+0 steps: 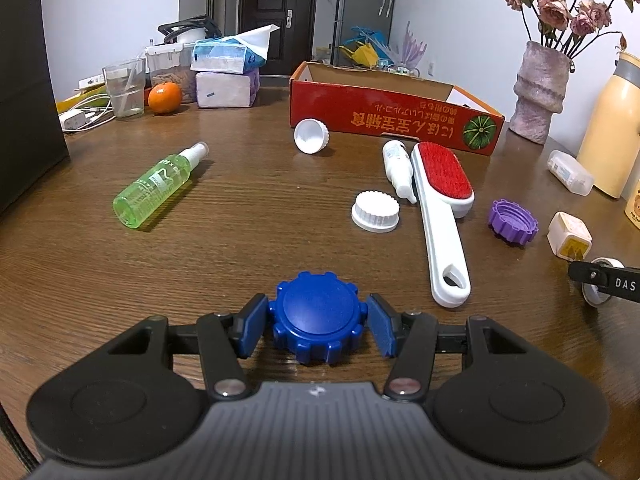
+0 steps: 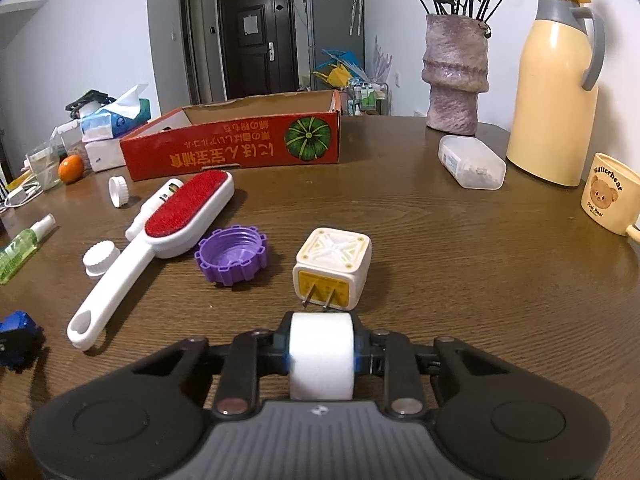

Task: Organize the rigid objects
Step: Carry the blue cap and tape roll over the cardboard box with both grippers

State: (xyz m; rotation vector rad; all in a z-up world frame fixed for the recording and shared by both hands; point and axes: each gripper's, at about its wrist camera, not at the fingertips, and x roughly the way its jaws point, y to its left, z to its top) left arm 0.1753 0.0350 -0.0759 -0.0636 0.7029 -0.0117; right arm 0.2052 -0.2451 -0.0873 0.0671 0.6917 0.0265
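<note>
So the left gripper (image 1: pixel 318 322) has a chunky blue cap (image 1: pixel 318 316) squeezed between its blue pads, flat top up, with notched teeth all around the rim. It sits low on the wooden table (image 1: pixel 248 220), right at 6 o'clock in the left wrist view.

The right gripper (image 2: pixel 321 354) is clamped on a white cylinder thing (image 2: pixel 321 356), smooth and plain, like a roll or a cap seen side-on; can't tell which. Its axis runs across, from one pad to the other. Both grippers tilt down toward the tabletop.

Just past the white piece, at 12 o'clock from it, a cream cube-shaped plug adapter (image 2: pixel 332 272) lies with its two prongs pointing back at the camera. A purple threaded cap (image 2: pixel 232 254) sits open side up at about 10 o'clock. The lint brush (image 2: pixel 152 248) with the red pad lies diagonally, handle toward 7 o'clock, head toward 1 o'clock. Two white ribbed caps (image 2: pixel 100 258) (image 2: pixel 119 191) sit near it, and a small white bottle (image 1: pixel 396 170) lies alongside the brush head.

Further back there's the red cardboard box (image 2: pixel 240 148), open on top, and a green spray bottle (image 1: pixel 158 186) lies on its side way off at 9 o'clock, nozzle toward 1 o'clock.
</note>
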